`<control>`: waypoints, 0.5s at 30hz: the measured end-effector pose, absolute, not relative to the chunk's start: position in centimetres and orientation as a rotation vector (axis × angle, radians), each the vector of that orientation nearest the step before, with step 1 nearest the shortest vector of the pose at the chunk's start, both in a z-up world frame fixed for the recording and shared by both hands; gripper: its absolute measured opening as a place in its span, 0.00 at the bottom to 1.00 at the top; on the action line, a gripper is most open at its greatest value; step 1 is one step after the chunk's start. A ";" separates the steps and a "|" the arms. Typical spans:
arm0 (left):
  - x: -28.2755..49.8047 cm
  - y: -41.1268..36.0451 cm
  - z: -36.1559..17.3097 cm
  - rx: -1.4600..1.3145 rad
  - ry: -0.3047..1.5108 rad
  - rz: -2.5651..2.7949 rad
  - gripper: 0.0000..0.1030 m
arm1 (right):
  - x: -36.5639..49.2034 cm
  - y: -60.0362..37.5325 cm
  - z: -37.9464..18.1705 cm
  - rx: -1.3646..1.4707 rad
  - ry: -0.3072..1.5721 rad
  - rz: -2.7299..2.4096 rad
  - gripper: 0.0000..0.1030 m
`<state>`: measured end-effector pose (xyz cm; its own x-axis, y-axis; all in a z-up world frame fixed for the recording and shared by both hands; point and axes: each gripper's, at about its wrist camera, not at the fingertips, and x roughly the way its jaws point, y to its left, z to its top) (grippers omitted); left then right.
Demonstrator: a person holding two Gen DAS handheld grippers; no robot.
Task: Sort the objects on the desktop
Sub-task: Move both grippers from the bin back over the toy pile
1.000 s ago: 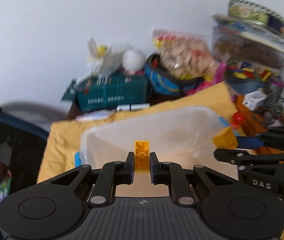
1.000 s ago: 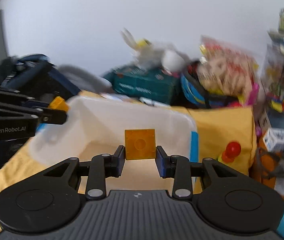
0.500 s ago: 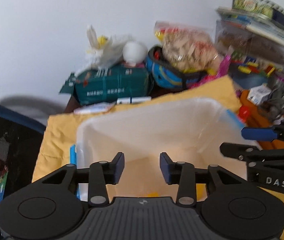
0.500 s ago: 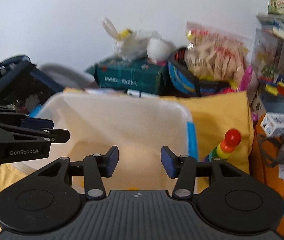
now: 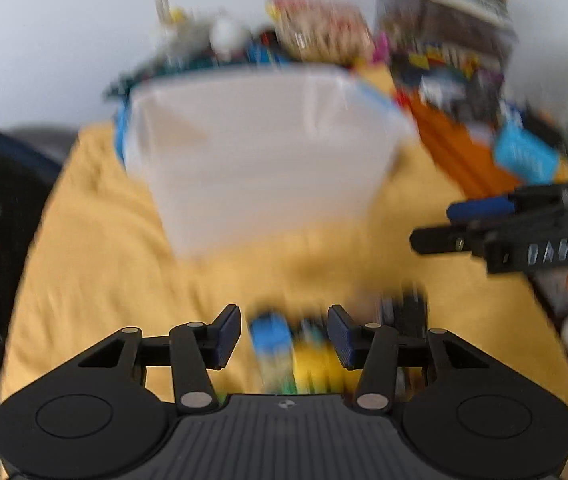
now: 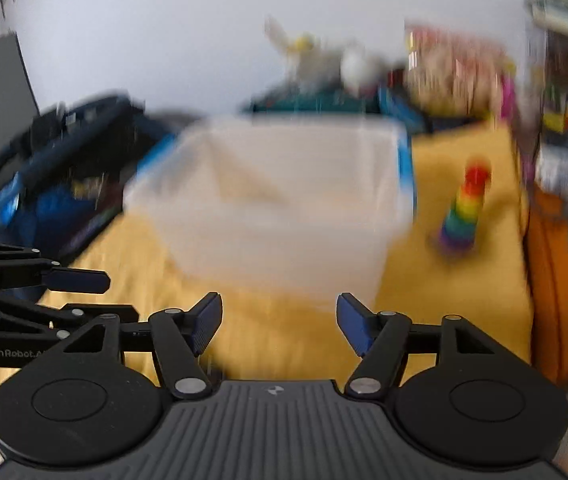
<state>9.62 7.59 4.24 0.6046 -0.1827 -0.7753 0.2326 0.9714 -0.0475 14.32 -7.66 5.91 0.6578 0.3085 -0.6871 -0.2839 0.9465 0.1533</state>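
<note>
Both views are smeared by motion blur, so small things are hard to make out.

The clear plastic bin [image 5: 260, 152] stands on the surface, which is covered by a yellow cloth [image 5: 96, 248], and serves as the landmark here. Its inside cannot be seen clearly in either view.

The left gripper [image 5: 284, 334] hangs over the cloth on the near side of the bin. Its jaws are opening and nothing is pressed between the pads. Below and between them, on the cloth, lies a small blurred pile of toy blocks [image 5: 295, 354], with blue, yellow and green showing; single pieces cannot be told apart. A dark blurred thing lies just to the right of the pile.

The right gripper [image 6: 280, 324] also hangs over the cloth in front of the bin. Its jaws are opening too, with only bare yellow cloth between them. In the left wrist view it shows to the right of the bin, and in the right wrist view the left gripper shows at the bin's left.

To the right of the bin, on the cloth, a rainbow stacking toy [image 6: 463, 212] stands upright, apart from the bin. Behind the bin, against the white wall, is a blurred heap of boxes and bags.
</note>
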 end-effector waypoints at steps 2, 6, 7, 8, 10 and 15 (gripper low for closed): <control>8.1 7.6 2.7 0.065 0.937 -0.236 0.50 | 13.2 -8.1 4.3 0.059 0.861 0.346 0.67; 5.2 7.3 0.7 0.105 0.971 -0.236 0.50 | 10.1 -7.3 2.4 -0.052 0.893 0.340 0.87; 4.9 7.1 0.4 0.111 0.978 -0.231 0.50 | 9.3 -6.9 2.2 -0.080 0.877 0.362 0.87; 4.6 7.0 0.3 0.109 0.986 -0.231 0.50 | 8.7 -6.7 2.1 -0.095 0.864 0.382 0.90; 3.8 6.8 -0.2 0.091 0.990 -0.234 0.50 | 7.7 -6.0 1.9 -0.124 0.859 0.409 0.98; 2.7 5.6 -0.3 0.128 0.989 -0.225 0.50 | 5.4 -4.4 1.1 -0.220 0.851 0.433 0.99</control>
<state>2.71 5.57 -0.33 0.5290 -0.1300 -0.8386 0.2456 0.9694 0.0046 5.41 -4.42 1.14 0.5797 0.2811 -0.7648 -0.4535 0.8911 -0.0161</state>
